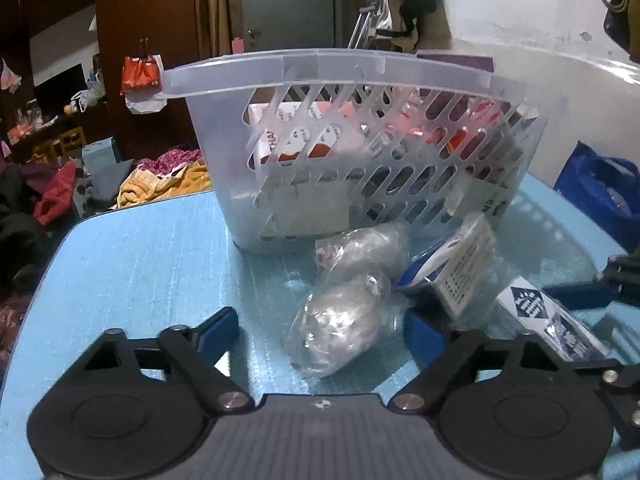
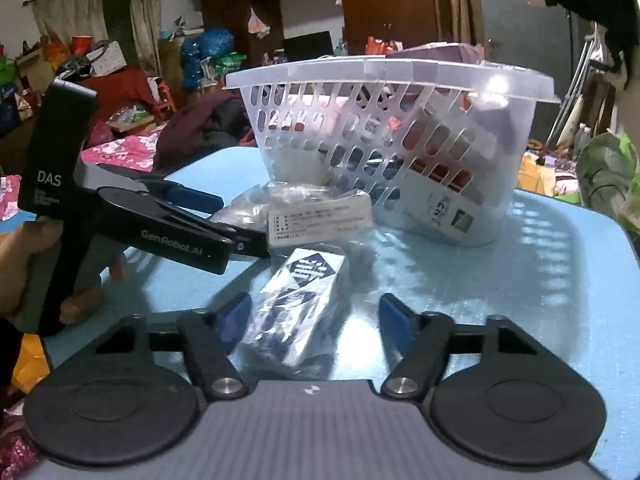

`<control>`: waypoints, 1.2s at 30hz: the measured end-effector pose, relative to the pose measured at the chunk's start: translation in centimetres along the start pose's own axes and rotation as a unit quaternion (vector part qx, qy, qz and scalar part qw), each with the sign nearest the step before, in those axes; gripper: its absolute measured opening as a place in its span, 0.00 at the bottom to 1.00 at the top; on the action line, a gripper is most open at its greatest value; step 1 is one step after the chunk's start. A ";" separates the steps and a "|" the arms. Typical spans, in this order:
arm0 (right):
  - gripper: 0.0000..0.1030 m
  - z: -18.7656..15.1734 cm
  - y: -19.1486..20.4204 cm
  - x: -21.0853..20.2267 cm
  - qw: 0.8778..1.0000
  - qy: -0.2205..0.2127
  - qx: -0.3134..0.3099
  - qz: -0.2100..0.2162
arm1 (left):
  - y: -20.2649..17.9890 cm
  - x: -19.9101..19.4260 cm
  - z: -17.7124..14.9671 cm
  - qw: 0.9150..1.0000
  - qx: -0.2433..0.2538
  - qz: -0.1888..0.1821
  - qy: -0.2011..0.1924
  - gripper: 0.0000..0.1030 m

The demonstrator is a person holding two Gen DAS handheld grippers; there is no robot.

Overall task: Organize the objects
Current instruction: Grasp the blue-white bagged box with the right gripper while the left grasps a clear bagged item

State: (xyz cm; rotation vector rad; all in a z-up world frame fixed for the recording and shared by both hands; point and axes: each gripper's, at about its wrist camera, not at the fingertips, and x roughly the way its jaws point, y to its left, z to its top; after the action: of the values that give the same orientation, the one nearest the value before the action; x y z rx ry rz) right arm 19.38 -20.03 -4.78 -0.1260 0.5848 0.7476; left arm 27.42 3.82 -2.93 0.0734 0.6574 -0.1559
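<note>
A clear slotted basket (image 1: 320, 68) (image 2: 400, 72) holding several boxes stands at the back of the light blue table (image 1: 140, 260). In front of it lie two clear-wrapped rolls (image 1: 340, 320), a white labelled box (image 1: 464, 272) (image 2: 320, 220) and a blue-and-white patterned box in plastic (image 1: 548, 316) (image 2: 300, 300). My left gripper (image 1: 320, 330) (image 2: 236, 220) is open around the nearer roll, with a gap at its left pad. My right gripper (image 2: 316, 316) is open around the patterned box; its left pad brushes the wrap and its right pad stands apart.
A blue bag (image 1: 600, 196) sits past the table's right edge. Heaped clothes (image 1: 160, 180) lie beyond the left edge. A person's hand (image 2: 20, 264) holds the left gripper's handle. Bare table (image 2: 520, 280) lies to the right of the basket.
</note>
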 end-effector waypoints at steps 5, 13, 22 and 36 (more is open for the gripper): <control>0.43 -0.2 0.3 -0.2 1.000 -0.012 -0.005 -0.009 | -0.7 -0.5 -0.1 1.000 0.008 -0.002 -0.015 0.52; 0.43 -0.4 0.5 -0.8 0.999 -0.037 -0.008 -0.026 | 1.6 -0.9 -0.4 0.994 -0.059 -0.088 -0.032 0.52; 0.43 -0.5 0.1 -1.9 0.996 -0.075 0.008 -0.045 | 2.9 -1.8 -0.8 0.988 -0.075 -0.114 -0.070 0.52; 0.43 -0.7 -0.3 -1.8 0.995 -0.081 0.022 -0.046 | 3.7 -2.1 -1.0 0.985 -0.090 -0.119 -0.081 0.52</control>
State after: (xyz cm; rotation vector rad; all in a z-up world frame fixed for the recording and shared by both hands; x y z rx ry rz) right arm 18.23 -21.50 -4.41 -0.0514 0.4375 0.6476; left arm 25.79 7.80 -2.35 -0.1915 0.5142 -0.3290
